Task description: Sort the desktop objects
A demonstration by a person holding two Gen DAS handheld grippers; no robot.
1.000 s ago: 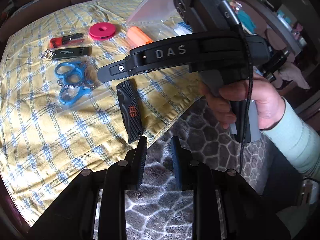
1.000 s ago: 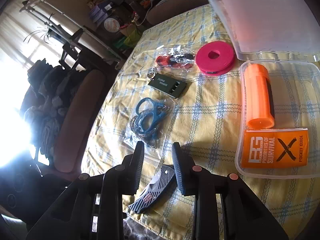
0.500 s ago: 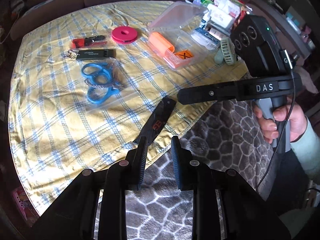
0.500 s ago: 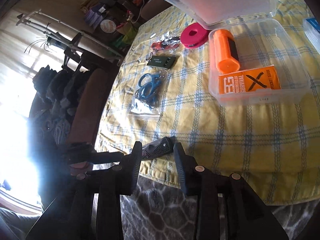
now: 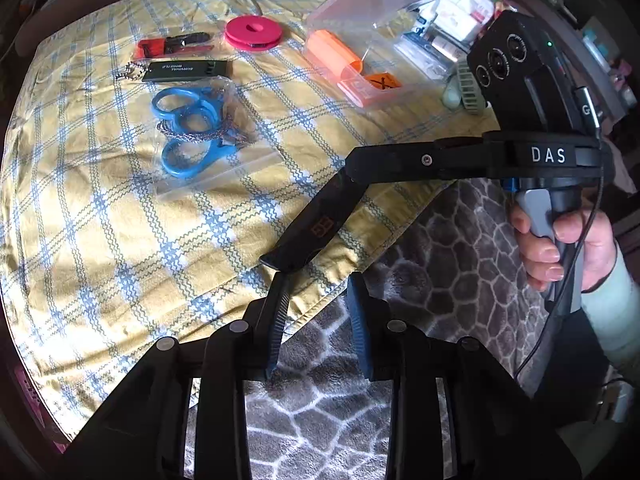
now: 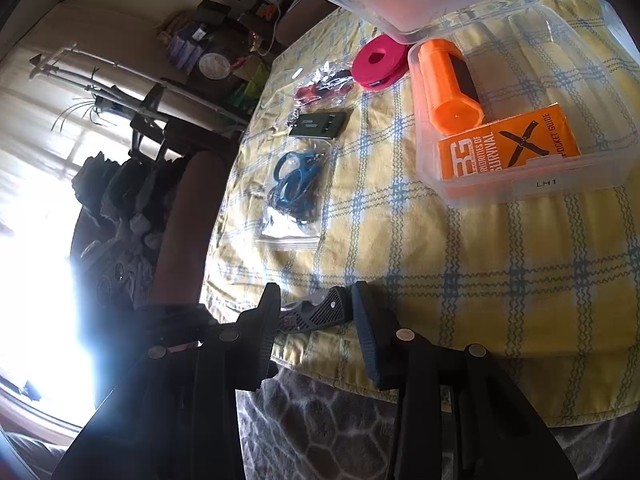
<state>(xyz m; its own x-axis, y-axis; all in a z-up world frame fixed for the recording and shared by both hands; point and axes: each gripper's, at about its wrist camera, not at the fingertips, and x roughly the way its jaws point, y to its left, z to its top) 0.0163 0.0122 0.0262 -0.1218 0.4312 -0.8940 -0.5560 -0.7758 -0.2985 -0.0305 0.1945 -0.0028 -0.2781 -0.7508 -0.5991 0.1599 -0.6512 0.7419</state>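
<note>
A black folded knife point(image 5: 316, 224) with an orange logo lies slantwise near the front edge of the yellow checked tablecloth point(image 5: 100, 240). My right gripper point(image 5: 354, 168) reaches in from the right over the knife's far end. In the right wrist view the knife point(image 6: 316, 308) shows between and under that open gripper point(image 6: 315, 290), running on beneath the left finger. My left gripper point(image 5: 317, 280) hangs just short of the knife's near end; its jaws are opening with nothing between them. A clear box point(image 6: 520, 188), lid up, holds an orange cylinder point(image 6: 448, 80) and an orange pocket guide point(image 6: 508, 148).
Further back lie a bag with blue ring handles point(image 5: 188, 132), a green whistle point(image 5: 188, 70), a red-and-black tool point(image 5: 172, 44) and a pink spool point(image 5: 252, 32). A grey patterned blanket point(image 5: 400, 420) lies below the table's front edge. A hand point(image 5: 560, 248) holds the right gripper.
The right gripper drew back from mid-table to the front edge, over the knife. The knife turned from lengthwise to slantwise. Both grippers' fingers stand a little wider apart.
</note>
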